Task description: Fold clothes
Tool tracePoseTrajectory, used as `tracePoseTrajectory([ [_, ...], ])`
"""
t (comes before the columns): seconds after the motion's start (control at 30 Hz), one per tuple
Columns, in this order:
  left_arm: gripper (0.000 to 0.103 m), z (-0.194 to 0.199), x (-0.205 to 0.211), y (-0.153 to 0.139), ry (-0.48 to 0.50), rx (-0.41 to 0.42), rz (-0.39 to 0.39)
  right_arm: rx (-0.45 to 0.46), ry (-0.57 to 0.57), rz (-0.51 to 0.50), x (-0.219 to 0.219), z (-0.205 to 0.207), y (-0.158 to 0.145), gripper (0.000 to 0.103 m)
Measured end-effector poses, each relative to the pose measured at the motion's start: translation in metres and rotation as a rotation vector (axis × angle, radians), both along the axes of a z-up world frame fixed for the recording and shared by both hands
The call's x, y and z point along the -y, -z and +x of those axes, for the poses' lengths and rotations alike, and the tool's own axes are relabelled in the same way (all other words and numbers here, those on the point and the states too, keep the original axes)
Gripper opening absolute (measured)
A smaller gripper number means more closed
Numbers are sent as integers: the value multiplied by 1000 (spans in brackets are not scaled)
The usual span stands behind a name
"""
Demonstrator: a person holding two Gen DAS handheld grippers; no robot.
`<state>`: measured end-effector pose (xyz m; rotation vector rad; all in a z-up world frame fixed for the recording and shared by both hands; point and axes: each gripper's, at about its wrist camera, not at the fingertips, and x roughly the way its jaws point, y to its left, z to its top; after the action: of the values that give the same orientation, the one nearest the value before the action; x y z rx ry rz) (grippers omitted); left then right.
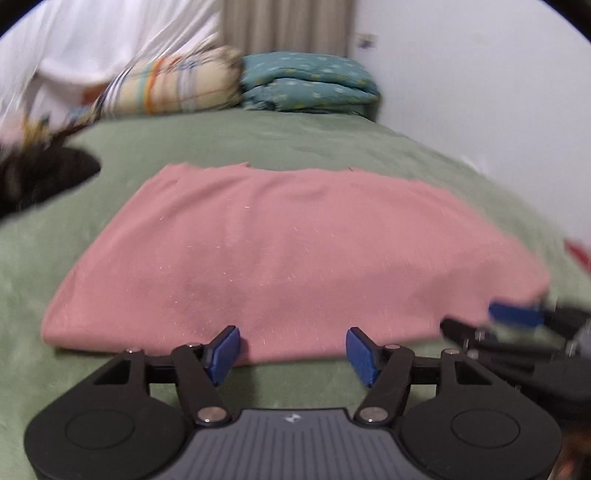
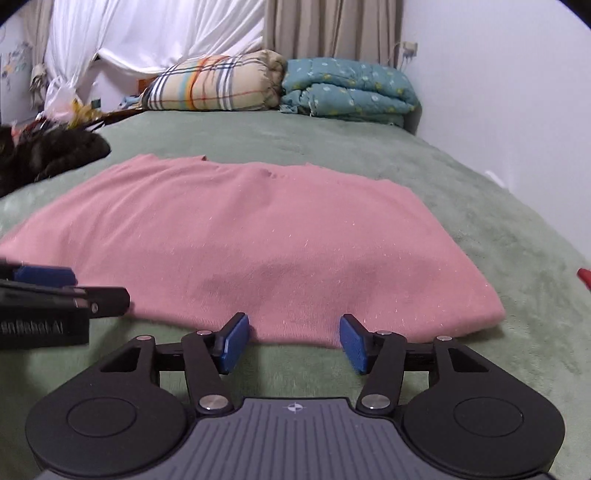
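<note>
Two grippers low over a green bed (image 2: 480, 206), side by side at its near edge. Left gripper (image 1: 293, 354) with blue pads wide apart, nothing between them, tips at the near hem of a pink garment (image 1: 280, 251). Right gripper (image 2: 293, 341) likewise wide, nothing gripped, tips at the same hem further toward the right side. Pads not pressing cloth in either view.

Pink garment spread flat across the middle of the bed, folded into a broad rectangle, near edge toward the grippers, far edge with a small notch. Lying smooth, a faint dent near the front.

At the far end of the bed, against the wall: plaid pillow (image 2: 218, 83) on the left, teal quilt (image 2: 351, 88) folded beside it on the right, touching. Behind them beige curtain (image 2: 332, 26) and white drape (image 2: 155, 33). White wall (image 2: 498, 92) along the right edge of the bed. Dark furry shape (image 2: 55, 151) on the left edge of the bed, well apart from the garment; cannot tell what. Small red thing (image 2: 584, 277) at the right edge, mostly cut off.
</note>
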<state>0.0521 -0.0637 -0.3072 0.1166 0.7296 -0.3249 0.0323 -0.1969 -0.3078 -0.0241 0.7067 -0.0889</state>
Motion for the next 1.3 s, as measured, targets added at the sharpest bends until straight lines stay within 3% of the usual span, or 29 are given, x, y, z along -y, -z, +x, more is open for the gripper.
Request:
tracePoseTrajectory([
  [0.1,63,-7,-17,-7,-48,-34,-90,-9,45,83,11,-5,-11,54],
  [0.17,63,-9,-42,-18,-144,-11,-198,-5,61,115,15,-7,-18,54],
  [0.27,68,5,-68,-21,-224,21,-193,39,23,65,4,-2,-26,56],
  [0.4,67,35,-109,-7,-331,-58,-181,-8,14,45,-4,15,-14,57],
  [0.53,68,27,-111,-2,-227,-66,-92,-14,16,34,-8,6,-5,59],
  [0.67,69,10,-117,-2,-241,-79,-129,-28,11,69,-4,-10,-2,62],
  [0.73,69,6,-124,-10,-301,-121,-210,-35,35,158,7,-13,-9,62],
  [0.8,68,6,-136,-18,-372,-163,-366,-33,60,267,19,-15,-16,61],
  [0.83,68,4,-143,-20,-393,-185,-492,-22,68,327,24,-16,-18,61],
  [0.93,68,-5,-150,-16,-437,-253,-827,37,177,695,53,-25,-16,61],
  [0.97,67,-6,-146,-12,-433,-283,-884,59,218,826,63,-29,-15,60],
  [1.03,66,-3,-133,-3,-416,-341,-951,50,318,1062,77,-31,2,53],
  [1.07,66,-1,-126,3,-411,-367,-979,25,399,1209,83,-32,18,44],
  [1.1,66,1,-120,9,-409,-397,-1009,4,466,1296,86,-33,31,41],
  [1.13,66,2,-112,17,-431,-436,-1047,-8,501,1324,87,-33,37,41],
  [1.2,66,3,-103,24,-453,-456,-1088,-23,540,1343,87,-32,45,34],
  [1.3,66,7,-95,30,-474,-469,-1123,-20,553,1343,83,-22,47,34],
])
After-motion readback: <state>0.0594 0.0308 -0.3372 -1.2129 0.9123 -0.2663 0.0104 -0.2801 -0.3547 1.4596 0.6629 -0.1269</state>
